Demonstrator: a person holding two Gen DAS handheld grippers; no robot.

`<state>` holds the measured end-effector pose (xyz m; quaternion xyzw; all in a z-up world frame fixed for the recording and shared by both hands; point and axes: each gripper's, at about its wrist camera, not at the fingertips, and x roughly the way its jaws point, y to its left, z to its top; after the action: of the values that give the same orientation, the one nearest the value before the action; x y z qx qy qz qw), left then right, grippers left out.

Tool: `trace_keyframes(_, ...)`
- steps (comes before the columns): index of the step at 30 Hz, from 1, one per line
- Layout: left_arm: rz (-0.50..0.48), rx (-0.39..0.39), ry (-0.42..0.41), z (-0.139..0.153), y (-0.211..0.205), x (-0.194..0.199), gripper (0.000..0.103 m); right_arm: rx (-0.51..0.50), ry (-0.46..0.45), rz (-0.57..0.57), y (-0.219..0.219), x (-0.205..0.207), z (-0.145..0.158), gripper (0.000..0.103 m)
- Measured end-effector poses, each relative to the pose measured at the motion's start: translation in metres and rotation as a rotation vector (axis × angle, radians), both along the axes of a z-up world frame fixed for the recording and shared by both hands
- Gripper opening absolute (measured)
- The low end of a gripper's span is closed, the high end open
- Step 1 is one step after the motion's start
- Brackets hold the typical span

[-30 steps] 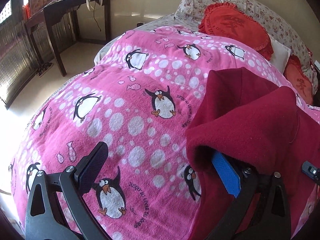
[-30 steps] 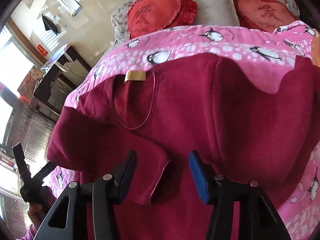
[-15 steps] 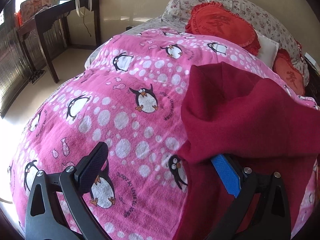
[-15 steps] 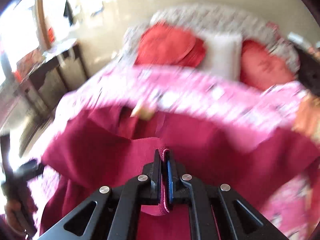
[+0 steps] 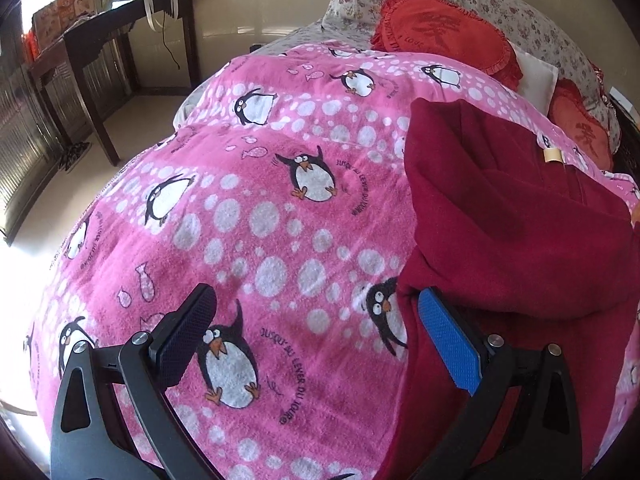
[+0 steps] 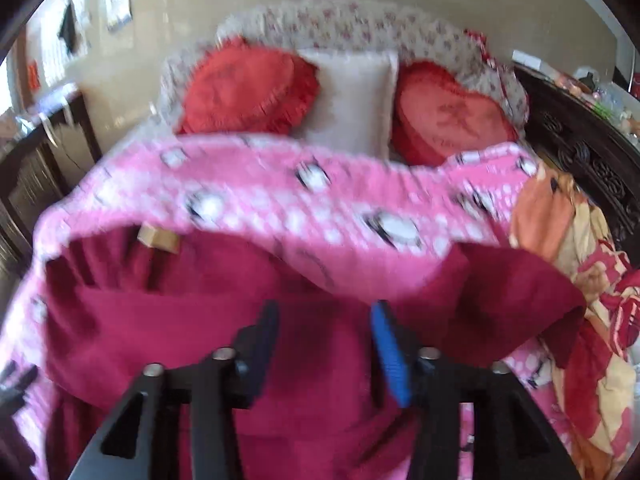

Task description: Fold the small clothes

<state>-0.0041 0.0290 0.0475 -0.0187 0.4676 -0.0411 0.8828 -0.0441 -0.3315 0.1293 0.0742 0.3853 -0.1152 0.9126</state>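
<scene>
Red top half-folded on the penguin blanket, both grippers empty.

The top (image 5: pixel 520 232) lies on the blanket (image 5: pixel 260 220), one sleeve laid across its body and the other out toward the orange cloth (image 6: pixel 548 216). The left gripper (image 5: pixel 316 336) hangs wide open at the top's edge, gripping nothing; the right gripper (image 6: pixel 324 344), jaws apart over the fabric, seems empty too, though that view is blurred. I'd take the free sleeve near its cuff, carry it flat across, and smooth the crease before releasing.

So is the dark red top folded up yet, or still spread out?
Partly folded: the dark red top has one side flap doubled over its body, while its far edge still lies spread on the penguin blanket.
</scene>
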Motion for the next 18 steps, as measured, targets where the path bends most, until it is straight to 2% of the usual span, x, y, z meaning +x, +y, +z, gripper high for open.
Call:
trace_keyframes(3, 0.004, 0.011, 0.018, -0.007, 0.000, 0.005, 0.102, 0.088, -0.015, 0.266, 0.055, 0.026, 0.010, 0.049)
trace_keyframes(7, 0.009, 0.015, 0.071, -0.022, 0.002, 0.008, 0.102, 0.064, -0.006, 0.537, 0.141, 0.066, 0.001, 0.049)
trace_keyframes(10, 0.005, 0.024, 0.054, -0.026, 0.007, 0.004, 0.102, 0.070, 0.034, 0.659, 0.183, 0.101, -0.017, 0.049)
trace_keyframes(15, -0.023, 0.037, 0.032, -0.028, 0.009, 0.000, 0.102, 0.083, 0.151, 0.740, 0.221, 0.147, -0.057, 0.047)
trace_keyframes(16, -0.023, 0.035, 0.027, -0.027, 0.010, 0.000, 0.102, 0.072, 0.178, 0.754, 0.223, 0.154, -0.066, 0.032)
trace_keyframes(18, -0.015, 0.020, 0.014, -0.024, 0.014, -0.001, 0.102, 0.047, 0.207, 0.775, 0.230, 0.159, -0.079, 0.009)
